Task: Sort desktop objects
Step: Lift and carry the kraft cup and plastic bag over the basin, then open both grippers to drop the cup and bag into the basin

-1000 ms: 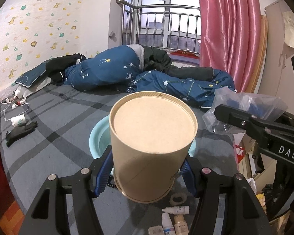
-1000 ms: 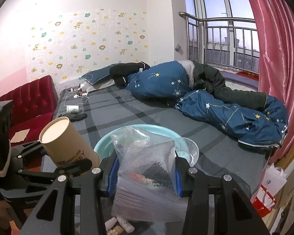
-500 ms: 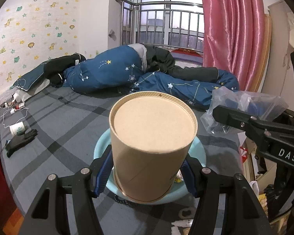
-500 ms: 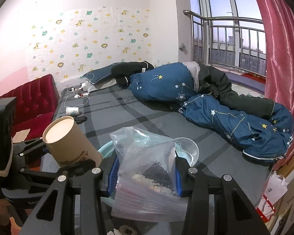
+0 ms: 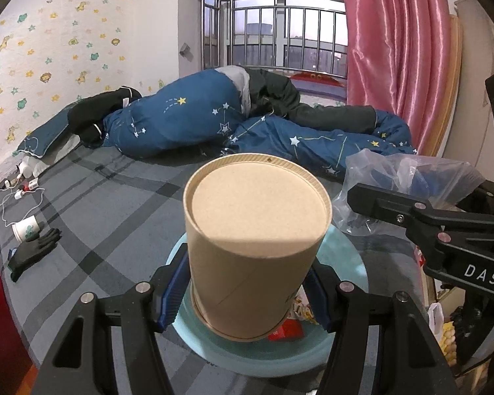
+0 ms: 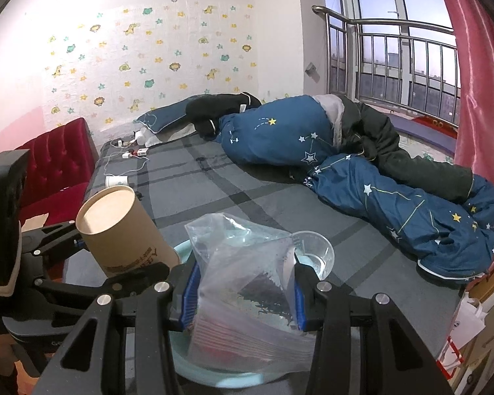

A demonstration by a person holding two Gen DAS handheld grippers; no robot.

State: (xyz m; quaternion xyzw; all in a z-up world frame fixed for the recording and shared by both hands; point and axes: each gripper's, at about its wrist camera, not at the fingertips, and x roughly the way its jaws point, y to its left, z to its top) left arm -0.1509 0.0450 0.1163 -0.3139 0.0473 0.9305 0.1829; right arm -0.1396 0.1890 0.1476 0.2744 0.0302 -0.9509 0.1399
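My left gripper [image 5: 247,296] is clamped on the cardboard tube [image 5: 257,240], my right gripper [image 6: 242,293] on the plastic bag [image 6: 247,273]. Both hang over the blue basin [image 5: 345,253] directly beneath my fingers. I'd lower each straight down before letting go, tube first, so it doesn't topple. The clear cup [image 6: 314,251] sits just ahead of my right fingers inside the rim, so there is little slack there. The grey bed [image 6: 253,194] ahead is open; the quilt [image 6: 395,197] lies well beyond.
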